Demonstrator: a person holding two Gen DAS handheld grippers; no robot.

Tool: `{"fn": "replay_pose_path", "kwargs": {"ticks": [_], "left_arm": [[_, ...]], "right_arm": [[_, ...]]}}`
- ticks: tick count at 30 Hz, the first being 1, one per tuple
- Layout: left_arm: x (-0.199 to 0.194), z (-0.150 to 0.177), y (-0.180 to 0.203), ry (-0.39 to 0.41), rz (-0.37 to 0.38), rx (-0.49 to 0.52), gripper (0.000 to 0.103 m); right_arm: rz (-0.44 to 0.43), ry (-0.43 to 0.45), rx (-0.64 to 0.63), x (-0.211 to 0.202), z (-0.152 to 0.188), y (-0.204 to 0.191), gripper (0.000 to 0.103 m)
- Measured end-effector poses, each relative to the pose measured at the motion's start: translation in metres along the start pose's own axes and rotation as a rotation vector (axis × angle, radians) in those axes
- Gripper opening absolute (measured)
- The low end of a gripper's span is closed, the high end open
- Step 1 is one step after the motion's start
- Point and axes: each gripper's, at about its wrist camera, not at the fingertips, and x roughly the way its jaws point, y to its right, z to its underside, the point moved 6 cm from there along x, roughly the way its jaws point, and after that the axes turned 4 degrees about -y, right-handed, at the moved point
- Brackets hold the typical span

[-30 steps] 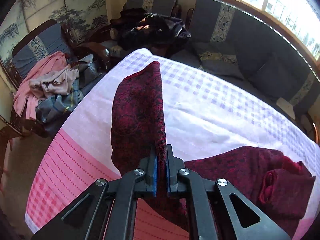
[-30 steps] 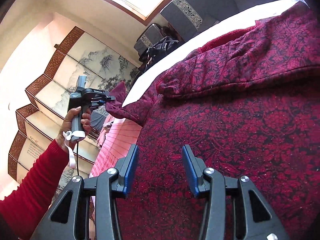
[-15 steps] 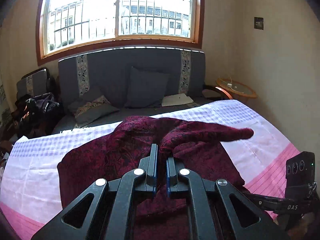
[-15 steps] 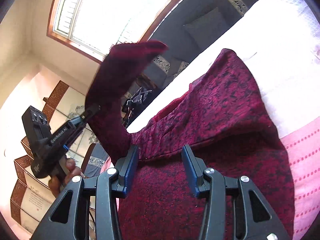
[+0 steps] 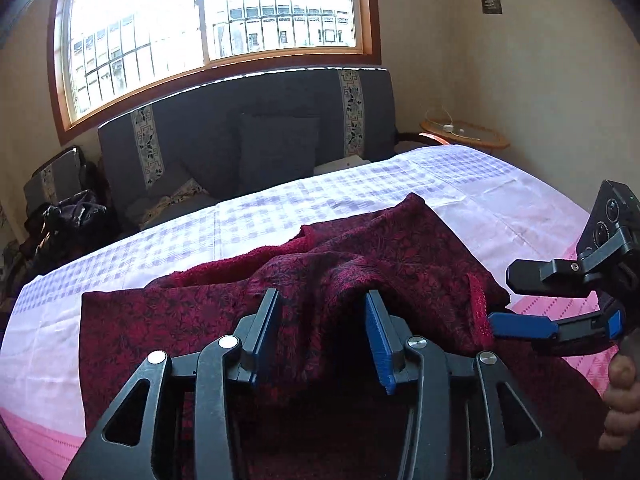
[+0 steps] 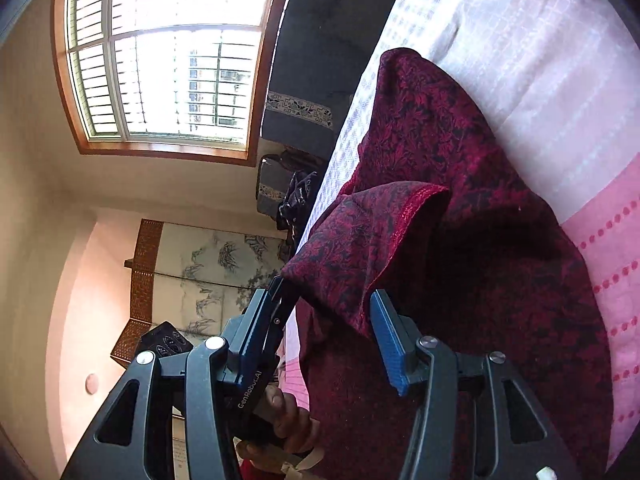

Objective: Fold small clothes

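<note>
Left wrist view: the left hand-held gripper [image 5: 322,330], jaws just parted, stands unclenched over the dark red garment [image 5: 400,252] lying mid-frame on the bed [image 5: 280,208]. Right wrist view: the right hand-held gripper [image 6: 332,326] gapes too, a garment fold loose between.

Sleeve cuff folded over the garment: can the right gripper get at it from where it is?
Probably yes. The sleeve cuff lies on top of the dark red garment, just ahead of the right gripper, whose jaws stand apart. The left gripper, jaws just opened, sits close beside it and could crowd the approach.
</note>
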Motion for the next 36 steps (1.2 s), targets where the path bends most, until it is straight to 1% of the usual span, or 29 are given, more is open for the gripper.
{"fn": "replay_pose_path", "kwargs": {"ticks": [1,3,4,6,7,8,10,11,12,13,14,15,17,19,22,23,25,27,28,29,31,33,36], "left_arm": [[-0.002,-0.001,0.000,-0.002,0.003,0.002,0.044],[-0.009,-0.002,0.002,0.005,0.012,0.003,0.044],[-0.015,-0.002,0.002,0.018,0.014,0.004,0.045],[-0.029,0.000,0.003,0.045,0.013,-0.006,0.056],[-0.037,0.002,0.002,0.059,0.015,-0.017,0.065],[-0.045,0.006,-0.001,0.074,0.014,-0.030,0.070],[-0.061,0.015,-0.009,0.101,-0.009,-0.053,0.073],[-0.067,0.021,-0.015,0.105,-0.026,-0.072,0.077],[-0.073,0.028,-0.025,0.103,-0.043,-0.103,0.079],[-0.078,0.036,-0.036,0.100,-0.055,-0.140,0.079],[-0.082,0.046,-0.048,0.095,-0.061,-0.185,0.079],[-0.084,0.056,-0.062,0.088,-0.068,-0.232,0.079],[-0.086,0.078,-0.091,0.066,-0.097,-0.328,0.080],[-0.085,0.101,-0.118,0.039,-0.136,-0.415,0.080],[-0.086,0.127,-0.148,0.022,-0.170,-0.508,0.080],[-0.085,0.134,-0.153,0.018,-0.183,-0.522,0.080],[-0.080,0.148,-0.160,-0.005,-0.208,-0.531,0.080],[-0.074,0.155,-0.160,-0.031,-0.178,-0.550,0.080],[-0.074,0.156,-0.160,-0.032,-0.185,-0.546,0.080],[-0.074,0.156,-0.159,-0.034,-0.200,-0.539,0.080],[-0.073,0.154,-0.156,-0.035,-0.202,-0.517,0.080],[-0.072,0.151,-0.152,-0.036,-0.217,-0.499,0.080],[-0.069,0.149,-0.151,-0.047,-0.221,-0.496,0.080]], "right_arm": [[0.044,0.029,-0.005,-0.004,0.003,0.001,0.050],[0.157,0.097,-0.065,-0.015,0.004,0.002,0.050],[0.181,0.112,-0.087,-0.021,0.000,0.005,0.050],[0.191,0.087,-0.059,-0.020,-0.004,0.012,0.050],[0.193,0.072,-0.046,-0.016,-0.006,0.015,0.050],[0.194,0.058,-0.048,-0.013,-0.008,0.016,0.050],[0.198,0.043,-0.063,-0.003,-0.012,0.015,0.050],[0.201,0.036,-0.068,0.003,-0.014,0.013,0.050],[0.213,0.030,-0.072,0.008,-0.016,0.013,0.046],[0.245,0.018,-0.081,0.015,-0.018,0.012,0.040],[0.281,0.003,-0.091,0.021,-0.020,0.013,0.016],[0.304,-0.012,-0.097,0.027,-0.023,0.014,0.008],[0.326,0.001,-0.156,0.031,-0.033,0.005,0.006],[0.387,0.060,-0.281,0.024,-0.047,-0.019,0.006],[0.400,0.153,-0.447,0.001,-0.069,-0.066,0.006],[0.427,0.168,-0.489,-0.002,-0.076,-0.074,0.006],[0.513,0.170,-0.533,-0.003,-0.090,-0.066,0.006],[0.582,0.121,-0.516,0.006,-0.101,-0.037,0.006],[0.606,0.092,-0.487,0.011,-0.103,-0.020,0.006],[0.609,0.067,-0.455,0.014,-0.103,-0.005,0.006],[0.572,0.048,-0.421,0.015,-0.096,0.018,0.006],[0.521,0.069,-0.407,0.013,-0.093,0.020,0.006],[0.513,0.093,-0.388,0.009,-0.098,0.023,0.006]]}}
